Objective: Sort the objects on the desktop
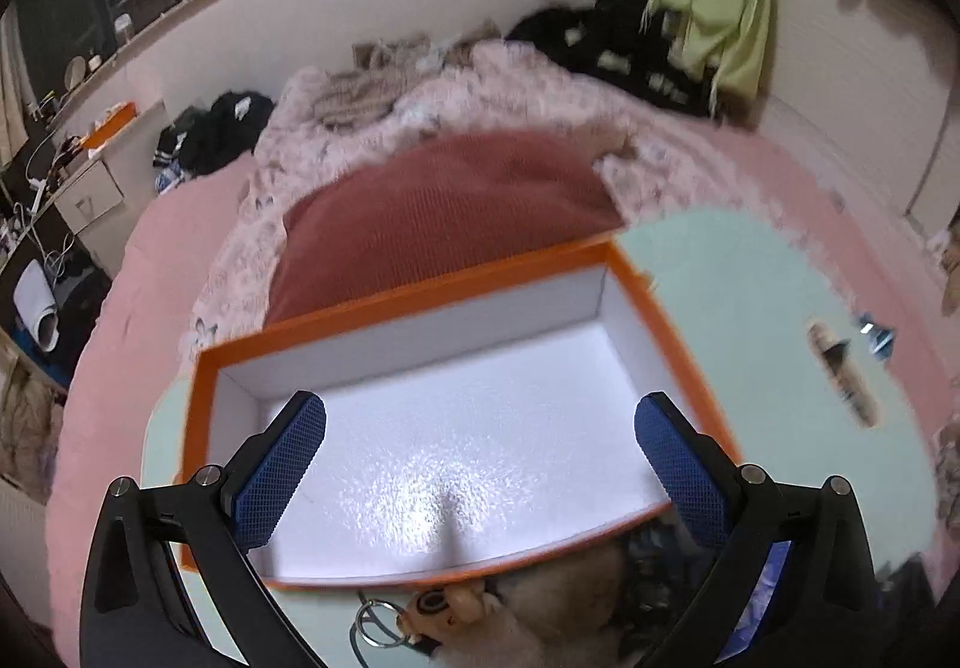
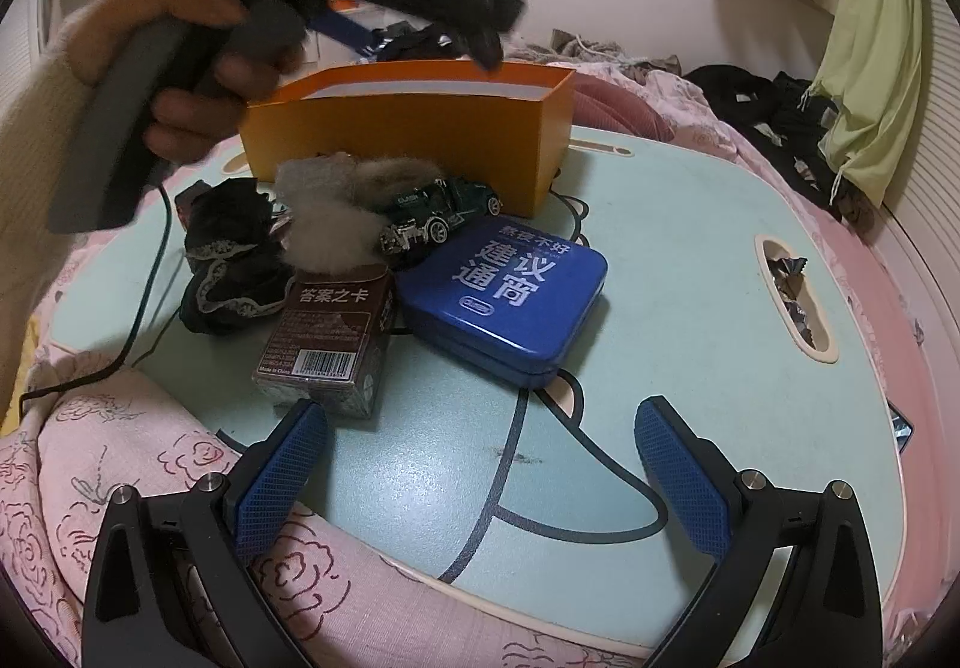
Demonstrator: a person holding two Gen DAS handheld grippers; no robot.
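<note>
In the left wrist view my left gripper (image 1: 480, 464) is open above an orange box (image 1: 636, 278) whose white inside holds nothing. A furry keychain with a metal ring (image 1: 378, 623) lies just in front of the box. In the right wrist view my right gripper (image 2: 480, 476) is open and holds nothing, low over the pale green table top (image 2: 690, 368). Ahead of it lie a blue tin (image 2: 504, 296), a brown card box (image 2: 330, 332), a green toy car (image 2: 438, 218), a grey fur ball (image 2: 342, 206) and a black lace cloth (image 2: 231, 260). Behind them stands the orange box (image 2: 414, 128).
A person's hand (image 2: 198, 86) holds the left gripper tool over the box, blurred. The table rests on a bed with pink bedding (image 2: 120, 458) and a red cushion (image 1: 444, 212). A handle slot (image 2: 792, 302) in the table holds wrappers. A dark cable (image 2: 144, 296) trails left.
</note>
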